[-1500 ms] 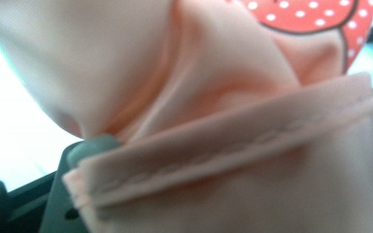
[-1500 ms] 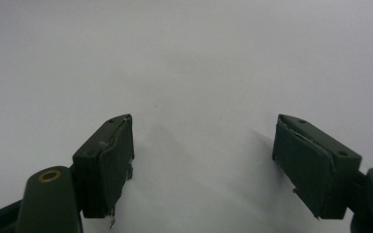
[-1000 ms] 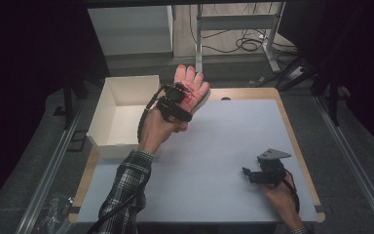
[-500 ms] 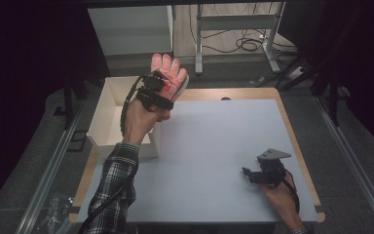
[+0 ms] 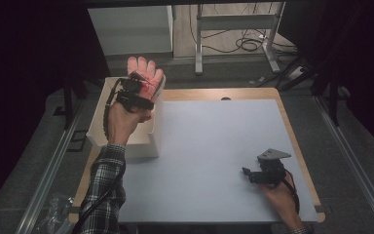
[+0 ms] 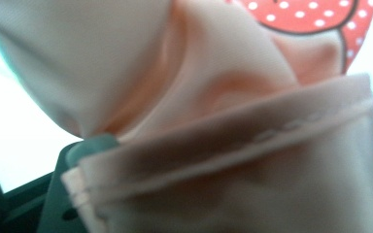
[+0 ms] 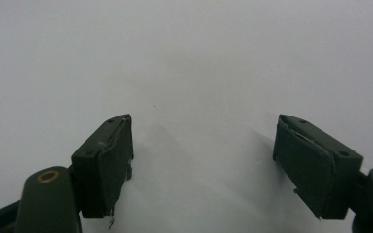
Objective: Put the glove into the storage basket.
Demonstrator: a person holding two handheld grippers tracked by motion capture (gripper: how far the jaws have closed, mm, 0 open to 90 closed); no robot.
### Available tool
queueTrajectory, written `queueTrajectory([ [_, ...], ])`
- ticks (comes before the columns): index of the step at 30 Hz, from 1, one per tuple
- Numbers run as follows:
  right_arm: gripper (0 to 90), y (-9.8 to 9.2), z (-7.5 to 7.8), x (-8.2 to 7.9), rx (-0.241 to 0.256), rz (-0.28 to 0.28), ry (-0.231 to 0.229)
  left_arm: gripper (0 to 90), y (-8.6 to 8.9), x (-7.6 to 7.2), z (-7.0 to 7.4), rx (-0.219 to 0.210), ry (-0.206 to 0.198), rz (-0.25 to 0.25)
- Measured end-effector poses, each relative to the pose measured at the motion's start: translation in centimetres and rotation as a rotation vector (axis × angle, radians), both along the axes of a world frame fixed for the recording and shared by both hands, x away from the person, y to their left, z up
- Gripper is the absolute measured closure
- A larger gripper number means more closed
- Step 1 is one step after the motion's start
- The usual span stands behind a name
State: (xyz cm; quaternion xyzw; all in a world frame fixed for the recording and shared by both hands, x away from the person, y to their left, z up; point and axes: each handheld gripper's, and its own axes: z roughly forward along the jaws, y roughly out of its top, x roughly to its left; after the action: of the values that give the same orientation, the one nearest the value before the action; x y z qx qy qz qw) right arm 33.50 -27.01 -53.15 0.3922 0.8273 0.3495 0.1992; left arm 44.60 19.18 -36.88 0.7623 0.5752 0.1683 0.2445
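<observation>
Pale tabletop [image 5: 214,146] lies bare under the right gripper [image 5: 247,173], jaws spread and empty. Left gripper [image 5: 139,87] pinches a pink glove [image 5: 145,73] by its cuff, above the white box [image 5: 148,139]; lowering and releasing likely follows.

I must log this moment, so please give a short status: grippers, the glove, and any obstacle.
Left gripper shut on glove, held above the white box. Right gripper open, low over the table. Nothing between glove and box.

Glove [image 5: 146,73] above box [image 5: 126,141]; box left on table [image 5: 214,146]
</observation>
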Motion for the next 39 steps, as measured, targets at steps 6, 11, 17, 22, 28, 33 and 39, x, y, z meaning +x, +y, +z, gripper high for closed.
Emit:
queueTrajectory([
  [6,22.5,0.0,0.0,0.0,-0.001,-0.001,-0.001,37.9,1.8,0.2,-1.6,0.014,0.009,0.039],
  [11,22.5,0.0,0.0,0.0,-0.001,-0.001,0.0,37.7,2.8,0.6,-3.4,0.016,0.019,0.073],
  [17,22.5,0.0,0.0,0.0,-0.001,-0.002,0.0,37.3,3.0,1.3,-5.9,0.013,0.039,0.075],
  [22,22.5,0.0,0.0,0.0,0.001,-0.003,0.001,37.0,2.4,2.0,-7.7,0.022,0.063,0.062],
  [28,22.5,0.0,0.0,0.0,0.002,-0.003,0.001,36.2,1.8,2.7,-9.5,0.034,0.111,0.058],
  [33,22.5,0.0,0.0,0.0,0.002,-0.003,0.001,35.2,1.4,3.5,-10.6,0.07,0.176,0.06],
  [39,22.5,0.0,0.0,0.0,0.002,-0.003,0.001,32.8,0.9,4.6,-11.3,0.104,0.266,0.061],
])
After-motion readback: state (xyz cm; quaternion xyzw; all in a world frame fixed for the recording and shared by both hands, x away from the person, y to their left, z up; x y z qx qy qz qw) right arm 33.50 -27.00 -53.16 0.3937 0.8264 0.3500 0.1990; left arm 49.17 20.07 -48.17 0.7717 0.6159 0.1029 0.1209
